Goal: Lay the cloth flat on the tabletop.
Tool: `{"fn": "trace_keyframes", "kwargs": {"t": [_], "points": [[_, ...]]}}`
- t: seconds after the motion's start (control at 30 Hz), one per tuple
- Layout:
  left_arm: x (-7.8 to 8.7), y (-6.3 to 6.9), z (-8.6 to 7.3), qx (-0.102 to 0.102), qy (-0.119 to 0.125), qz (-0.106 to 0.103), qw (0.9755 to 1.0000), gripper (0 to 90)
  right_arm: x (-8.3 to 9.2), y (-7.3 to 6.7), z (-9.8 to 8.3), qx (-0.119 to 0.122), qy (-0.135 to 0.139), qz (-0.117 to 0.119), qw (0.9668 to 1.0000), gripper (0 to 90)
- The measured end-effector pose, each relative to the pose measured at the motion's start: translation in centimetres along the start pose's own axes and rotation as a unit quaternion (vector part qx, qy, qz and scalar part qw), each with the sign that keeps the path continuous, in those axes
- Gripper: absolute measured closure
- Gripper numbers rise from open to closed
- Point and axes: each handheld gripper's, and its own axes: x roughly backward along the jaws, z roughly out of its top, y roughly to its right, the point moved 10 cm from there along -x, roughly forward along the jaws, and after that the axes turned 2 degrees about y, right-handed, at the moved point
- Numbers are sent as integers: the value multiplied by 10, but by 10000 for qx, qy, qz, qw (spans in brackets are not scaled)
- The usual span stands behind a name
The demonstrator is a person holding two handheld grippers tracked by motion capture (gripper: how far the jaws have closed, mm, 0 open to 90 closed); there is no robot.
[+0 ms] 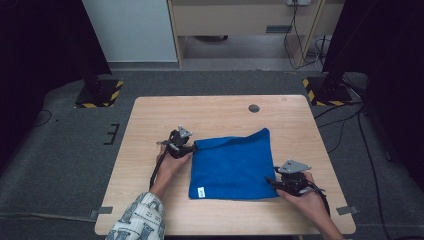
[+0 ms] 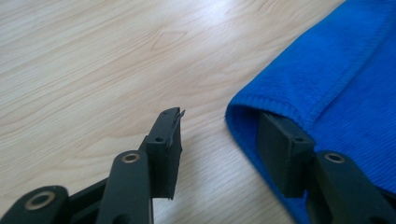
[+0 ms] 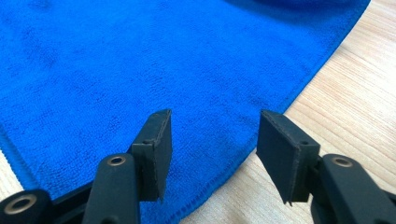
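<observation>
My left gripper (image 1: 186, 146) gapes at the blue cloth (image 1: 232, 165)'s far-left corner, gripping nothing. My right gripper (image 1: 278, 184) gapes over its near-right corner, gripping nothing.

Black tongs (image 1: 194, 148) with brass-ringed pivots, grey three-cornered top plates, black cables; patterned white sleeve (image 1: 140, 220).

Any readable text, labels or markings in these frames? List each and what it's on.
No text can be read.
White tag at the near left corner of the blue cloth: too small to read any print.
Yellow-and-black hazard stripes on the stand bases on the floor: a pattern, no words.
Patterned sleeve: marks too blurred to make out.
</observation>
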Motion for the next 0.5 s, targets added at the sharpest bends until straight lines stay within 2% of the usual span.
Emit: {"fn": "trace_keyframes", "kwargs": {"t": [0.1, 0.27, 0.43, 0.5], "points": [[-1, -3, 6, 36, 156, 59, 9999, 486, 0, -1, 0, 28, -3, 12, 10000, 449], [-6, -13, 14, 363, 259, 174, 9989, 465, 0, -4, 0, 40, -16, 49, 10000, 445], [-9, -25, 20, 472, 328, 392, 9976, 452, -1, -8, 0, 64, -19, 162, 9998, 429], [-8, -27, 21, 482, 320, 412, 9975, 450, -2, -10, -1, 77, -64, 217, 9997, 412]]}}
